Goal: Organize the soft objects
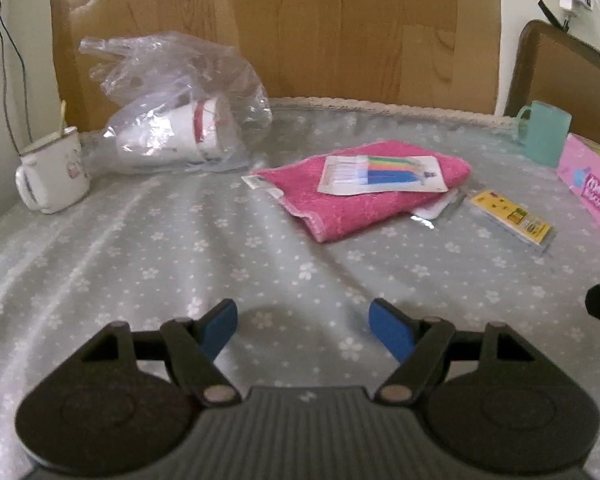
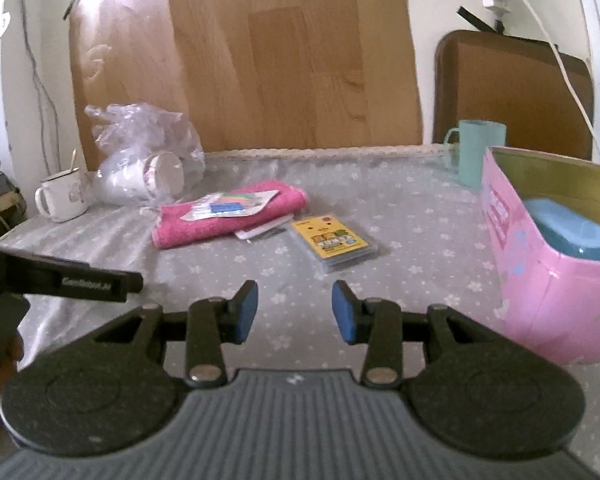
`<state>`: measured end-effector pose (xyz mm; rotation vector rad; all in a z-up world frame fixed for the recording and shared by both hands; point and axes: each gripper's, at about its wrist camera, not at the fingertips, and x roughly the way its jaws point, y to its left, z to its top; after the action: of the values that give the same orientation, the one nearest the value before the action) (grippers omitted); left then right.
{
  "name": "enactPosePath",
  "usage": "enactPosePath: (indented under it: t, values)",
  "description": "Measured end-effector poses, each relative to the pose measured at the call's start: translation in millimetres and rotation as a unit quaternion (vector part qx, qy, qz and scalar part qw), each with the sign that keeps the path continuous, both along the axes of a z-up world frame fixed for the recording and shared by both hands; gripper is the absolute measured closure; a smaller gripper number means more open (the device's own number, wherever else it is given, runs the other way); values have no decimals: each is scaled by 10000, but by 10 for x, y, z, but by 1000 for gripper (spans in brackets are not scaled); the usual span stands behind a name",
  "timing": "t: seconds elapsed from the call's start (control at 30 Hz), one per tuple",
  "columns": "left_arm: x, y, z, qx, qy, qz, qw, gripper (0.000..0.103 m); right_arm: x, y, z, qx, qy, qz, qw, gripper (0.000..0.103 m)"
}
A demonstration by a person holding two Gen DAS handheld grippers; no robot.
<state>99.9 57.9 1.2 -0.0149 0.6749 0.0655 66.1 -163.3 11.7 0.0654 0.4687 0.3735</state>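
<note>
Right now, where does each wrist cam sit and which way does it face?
Left wrist: on the left gripper, low over the grey floral tablecloth, facing the folded pink towel; own open blue-padded fingers show.
Right wrist: on the right gripper, facing the same way; open fingers and the left gripper's black body show.
Shared: towel, yellow card pack, pink box.

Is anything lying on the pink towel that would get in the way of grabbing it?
Yes. A flat card of colored items lies on the pink towel; a white packet sticks out beneath its right edge.

Pink box [image 1: 592,196] cut by the right edge, cups [image 1: 172,136] blurred inside the plastic bag [image 1: 204,80]
</note>
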Motion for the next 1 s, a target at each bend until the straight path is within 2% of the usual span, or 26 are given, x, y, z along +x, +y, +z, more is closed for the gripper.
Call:
enactPosePath:
  t: [0.23, 0.47, 1.0]
  values:
    - [-2, -77, 1, 135, -129, -73, 9998, 28, 11, -122, -28, 280, 100, -293, 9991, 58]
    - [-54, -143, 22, 380, -312, -117, 9987, 27, -25, -114, -14, 285, -8, -375, 9989, 53]
    - [-39, -114, 20, 353, -286, -149, 9989, 22, -19, -127, -8, 302, -17, -416, 9987, 48]
